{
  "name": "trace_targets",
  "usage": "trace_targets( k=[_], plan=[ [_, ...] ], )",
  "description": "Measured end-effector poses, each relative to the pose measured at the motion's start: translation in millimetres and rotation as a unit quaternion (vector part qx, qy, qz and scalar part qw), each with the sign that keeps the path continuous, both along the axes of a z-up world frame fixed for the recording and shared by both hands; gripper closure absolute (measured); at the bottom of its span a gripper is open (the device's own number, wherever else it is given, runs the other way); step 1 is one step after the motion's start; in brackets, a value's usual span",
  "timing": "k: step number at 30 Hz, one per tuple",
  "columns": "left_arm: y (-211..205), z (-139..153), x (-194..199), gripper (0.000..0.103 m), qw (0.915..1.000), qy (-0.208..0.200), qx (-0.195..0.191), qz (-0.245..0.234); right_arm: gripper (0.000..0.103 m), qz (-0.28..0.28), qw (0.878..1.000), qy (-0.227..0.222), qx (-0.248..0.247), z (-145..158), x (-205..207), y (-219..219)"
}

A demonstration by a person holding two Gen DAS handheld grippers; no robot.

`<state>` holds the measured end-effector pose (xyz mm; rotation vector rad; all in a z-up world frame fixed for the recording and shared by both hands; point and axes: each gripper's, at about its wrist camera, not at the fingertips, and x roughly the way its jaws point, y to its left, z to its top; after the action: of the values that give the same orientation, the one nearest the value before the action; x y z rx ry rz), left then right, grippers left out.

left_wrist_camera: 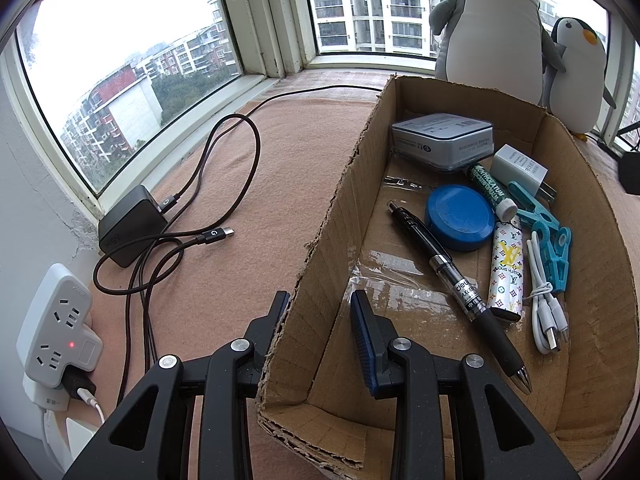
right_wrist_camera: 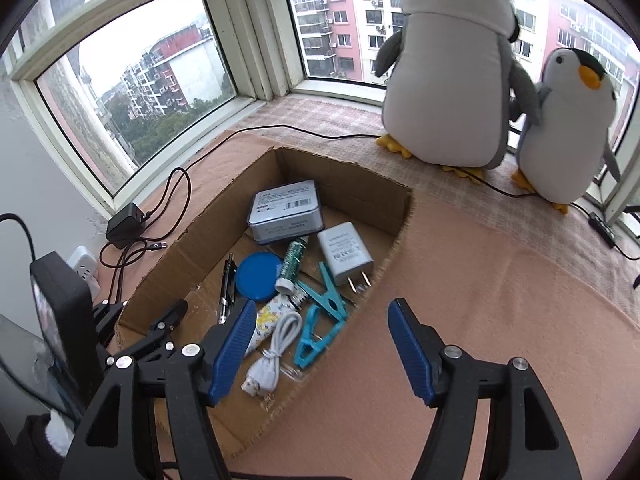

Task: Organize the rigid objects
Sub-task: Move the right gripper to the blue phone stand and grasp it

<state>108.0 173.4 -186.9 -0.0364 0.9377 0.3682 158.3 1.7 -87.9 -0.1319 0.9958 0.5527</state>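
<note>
My left gripper (left_wrist_camera: 320, 308) is part open, straddling the near left wall of the cardboard box (left_wrist_camera: 320, 240): one finger outside, one inside, clamping nothing I can see. My right gripper (right_wrist_camera: 320, 344) is spread wide and empty, left finger over the box's near end, right finger over the pink cloth (right_wrist_camera: 500, 280).

In the box, near to far:
- white USB cable (right_wrist_camera: 272, 356)
- teal clips (right_wrist_camera: 324, 320)
- patterned white tube (left_wrist_camera: 506, 272)
- black pen (left_wrist_camera: 456, 284)
- blue round lid (left_wrist_camera: 460, 216)
- green tube (right_wrist_camera: 294, 264)
- white plug adapter (right_wrist_camera: 346, 252)
- grey tin (right_wrist_camera: 286, 210) at the far end

Two plush penguins (right_wrist_camera: 452, 80) stand beyond on the sill.
</note>
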Motion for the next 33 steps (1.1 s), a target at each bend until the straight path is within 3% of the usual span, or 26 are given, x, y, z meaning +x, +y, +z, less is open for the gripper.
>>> trace_targets(
  k=[11, 22, 27, 33],
  plan=[
    [-0.2, 0.0, 0.1, 0.070, 1.0000, 0.000, 0.000, 0.000, 0.033, -0.055, 0.998, 0.016, -0.015, 5.9, -28.8, -102.3],
    [0.7, -0.2, 0.3, 0.070, 1.0000, 0.001, 0.001, 0.000, 0.033, -0.131, 0.989, 0.067, -0.034, -15.6, -59.3, -193.6],
    [0.9, -0.2, 0.3, 0.070, 1.0000, 0.000, 0.001, 0.000, 0.033, -0.173, 0.978, 0.111, -0.015, -32.3, -68.4, -216.8],
    [1.7, -0.3, -0.3, 0.070, 1.0000, 0.000, 0.001, 0.000, 0.033, -0.191, 0.973, 0.128, -0.024, -47.3, -74.5, -218.2]
  ],
)
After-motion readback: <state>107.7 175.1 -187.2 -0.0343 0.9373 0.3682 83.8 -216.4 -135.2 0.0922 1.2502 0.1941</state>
